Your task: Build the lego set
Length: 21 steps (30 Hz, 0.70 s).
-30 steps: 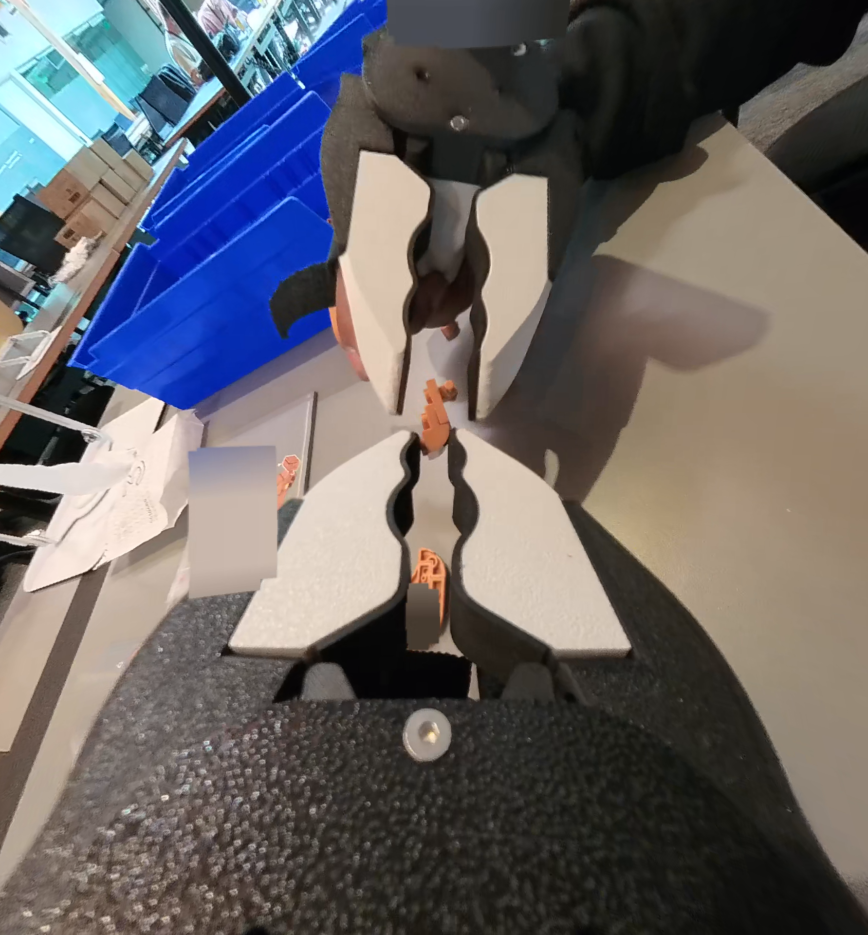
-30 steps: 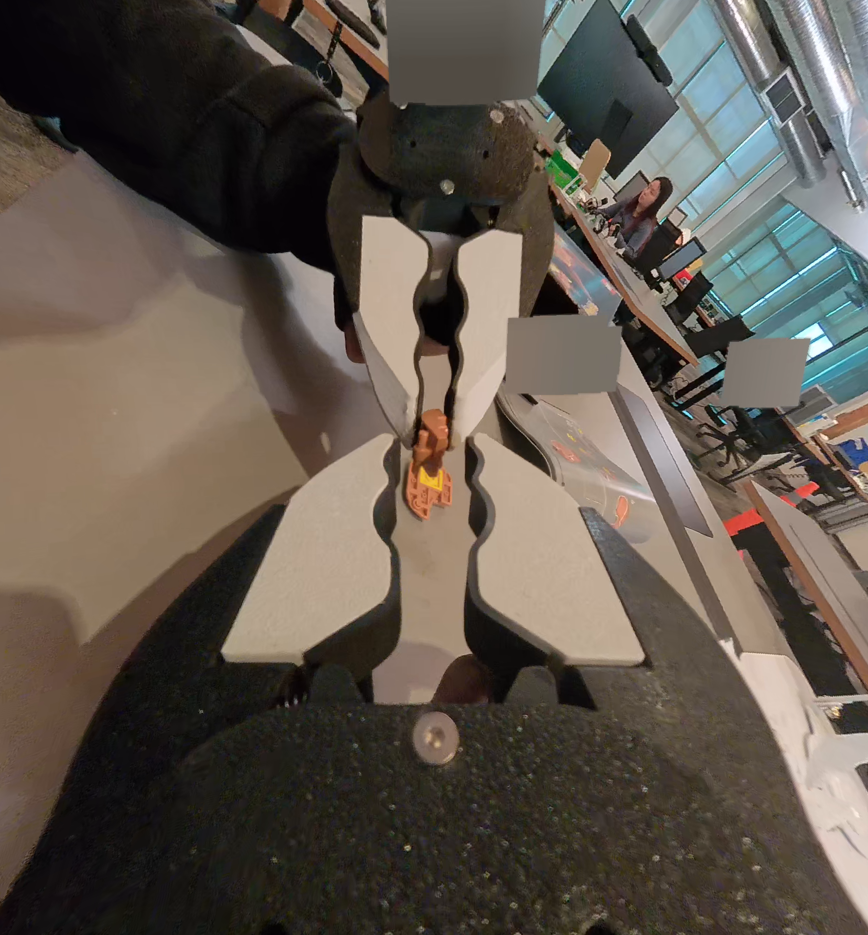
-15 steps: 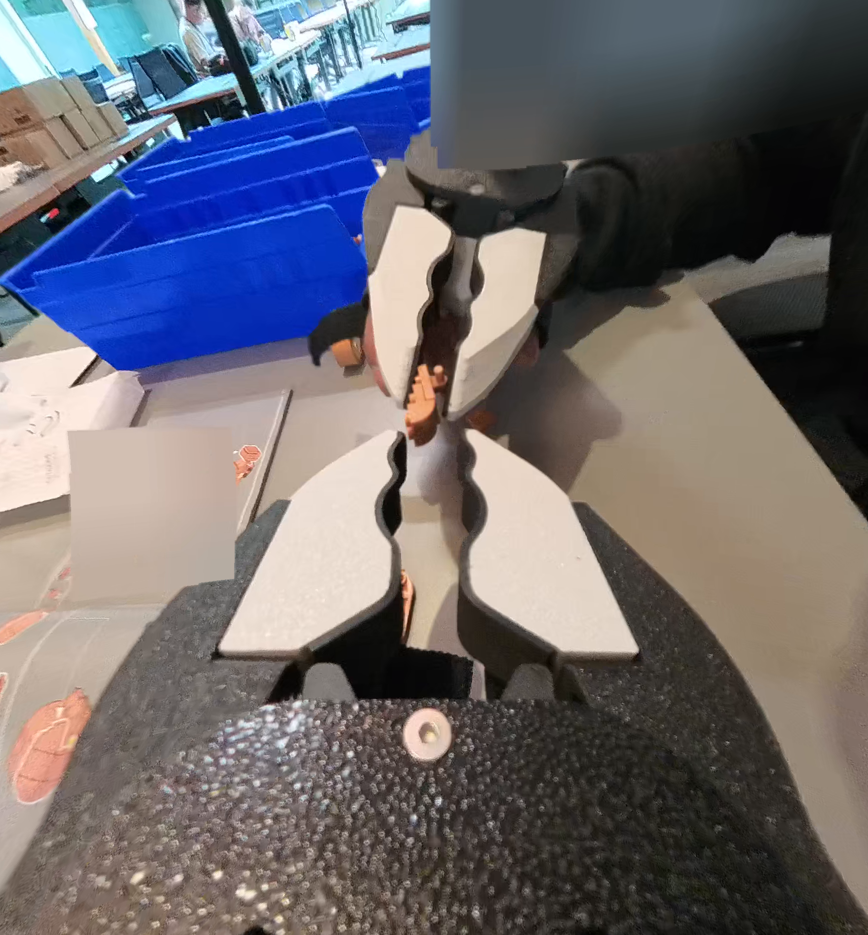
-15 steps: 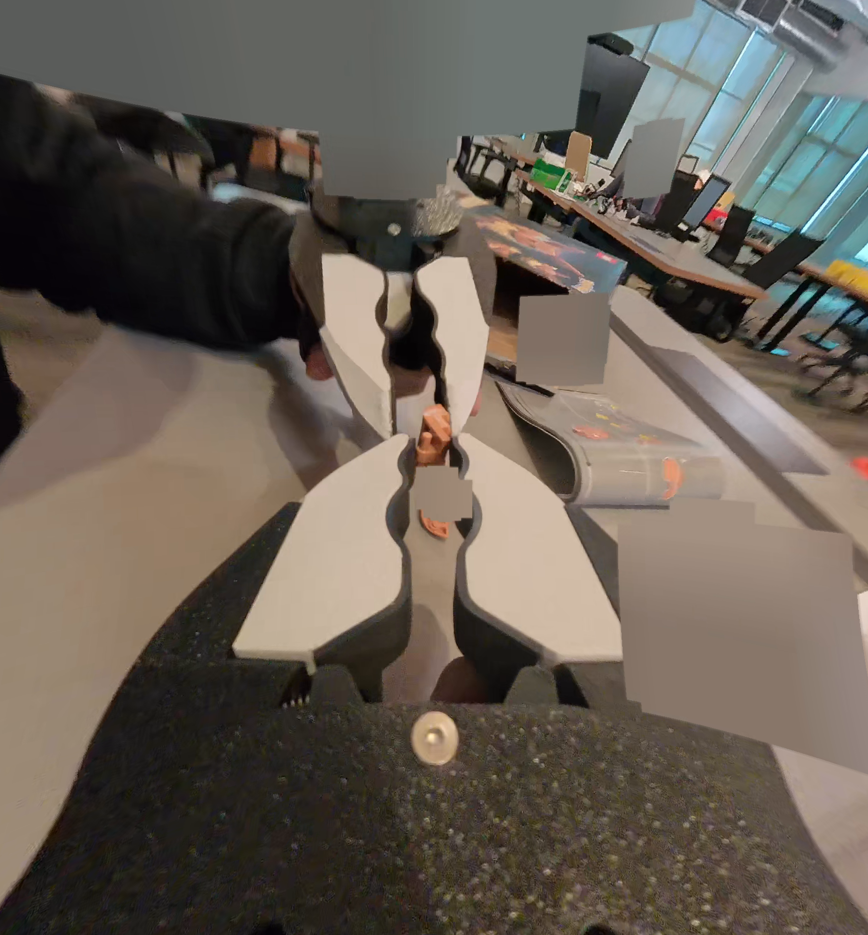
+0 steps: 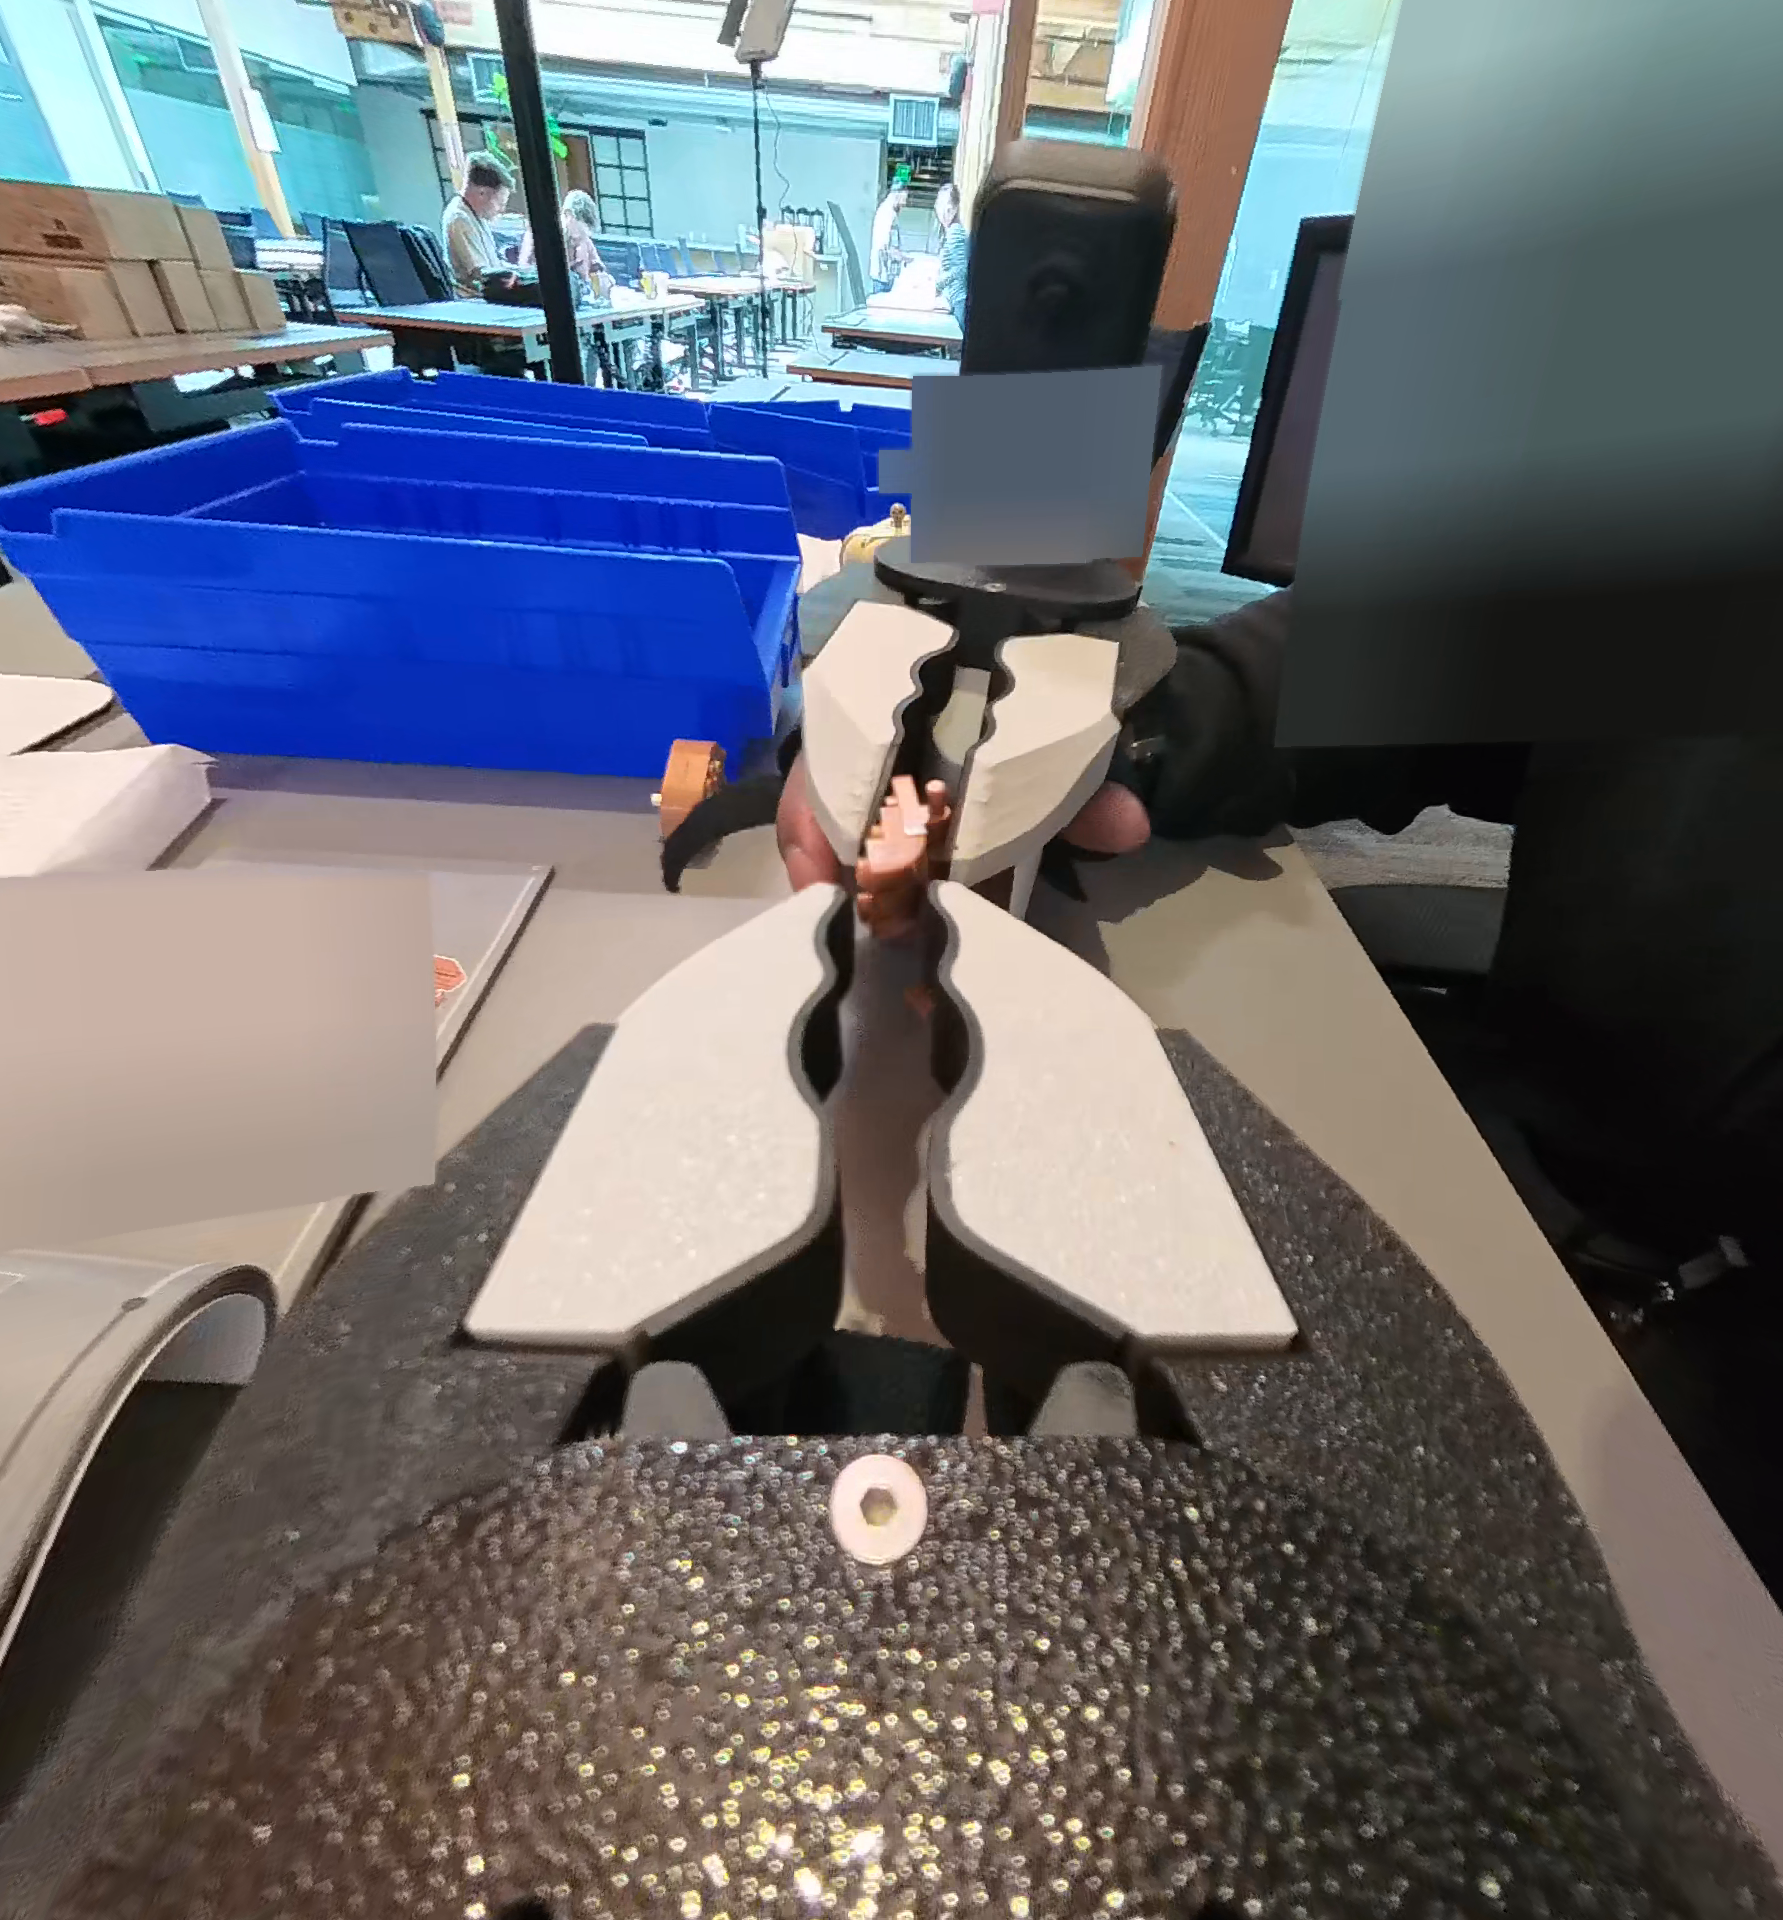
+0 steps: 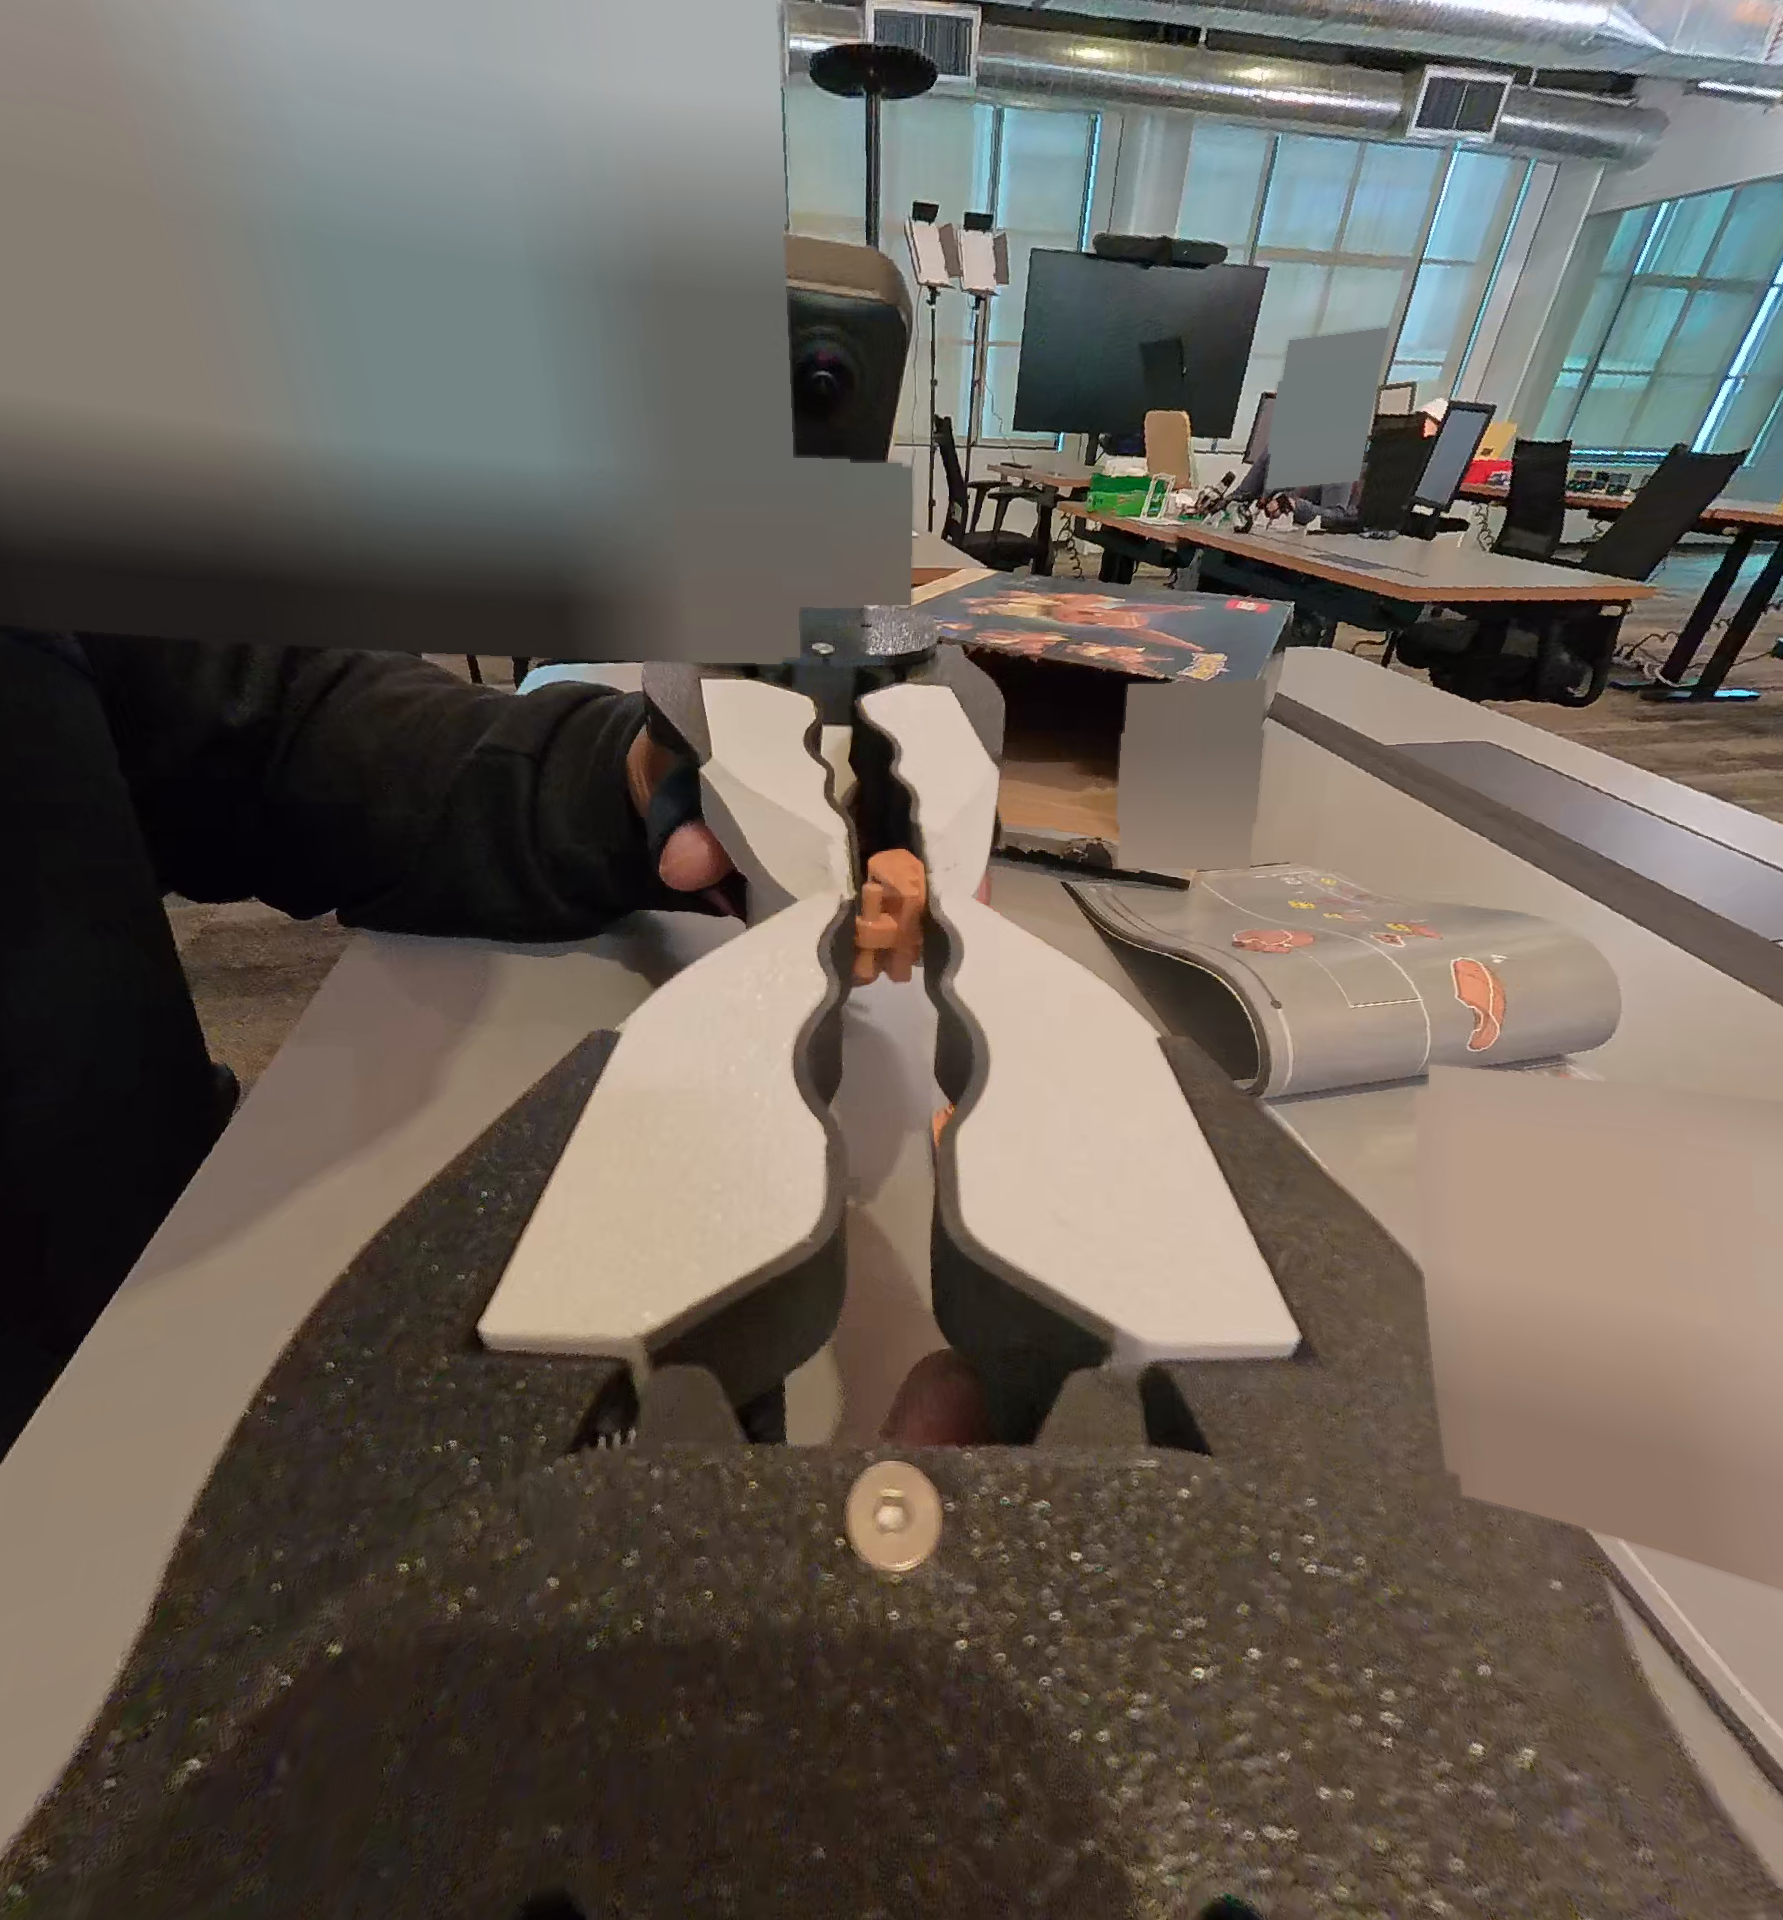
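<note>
Tip to tip above the grey table [image 5: 1230, 1018]: left gripper [image 5: 892, 902] and right gripper [image 6: 882, 914], both clenched on one small orange-brown toy piece [image 6: 887, 914], long axis upright, bridging the two sets of fingertips (neither nearer). Beyond: curled instruction booklet [image 6: 1386, 987], printed box [image 6: 1115, 623], blue bins [image 5: 399, 623]. Writing too small to read.
</note>
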Motion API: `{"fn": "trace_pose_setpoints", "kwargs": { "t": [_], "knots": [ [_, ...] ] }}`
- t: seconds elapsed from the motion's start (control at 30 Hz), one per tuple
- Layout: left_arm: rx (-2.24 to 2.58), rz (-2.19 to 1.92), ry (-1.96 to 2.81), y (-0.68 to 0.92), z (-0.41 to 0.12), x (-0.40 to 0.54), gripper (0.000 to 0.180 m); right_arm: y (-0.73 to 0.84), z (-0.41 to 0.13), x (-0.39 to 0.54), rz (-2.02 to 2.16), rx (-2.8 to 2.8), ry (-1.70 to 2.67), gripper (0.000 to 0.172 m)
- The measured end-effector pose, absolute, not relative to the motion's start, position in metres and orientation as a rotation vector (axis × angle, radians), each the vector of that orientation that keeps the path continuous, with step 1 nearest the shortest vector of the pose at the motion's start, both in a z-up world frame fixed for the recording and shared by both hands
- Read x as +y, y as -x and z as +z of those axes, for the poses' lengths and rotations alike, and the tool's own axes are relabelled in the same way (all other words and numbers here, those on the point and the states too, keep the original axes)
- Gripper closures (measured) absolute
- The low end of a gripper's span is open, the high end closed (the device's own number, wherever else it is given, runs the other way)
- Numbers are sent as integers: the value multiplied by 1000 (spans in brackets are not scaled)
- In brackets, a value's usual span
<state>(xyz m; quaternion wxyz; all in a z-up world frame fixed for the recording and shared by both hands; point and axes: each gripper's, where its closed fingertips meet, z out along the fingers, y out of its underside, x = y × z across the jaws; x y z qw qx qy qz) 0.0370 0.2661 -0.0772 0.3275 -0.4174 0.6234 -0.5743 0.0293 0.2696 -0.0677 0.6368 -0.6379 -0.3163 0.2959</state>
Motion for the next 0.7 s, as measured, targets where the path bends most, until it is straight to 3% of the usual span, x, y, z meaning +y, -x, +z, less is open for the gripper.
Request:
{"fn": "trace_pose_setpoints", "kwargs": {
  "t": [0.4,0.7],
  "knots": [
    [1592,-1643,1153,-35,-74,268,171,-32,-66,271,675,-718,1476,156],
    [1378,-1732,1123,-39,-56,277,171,-31,-51,275,947,-477,1455,154]
  ]
}}
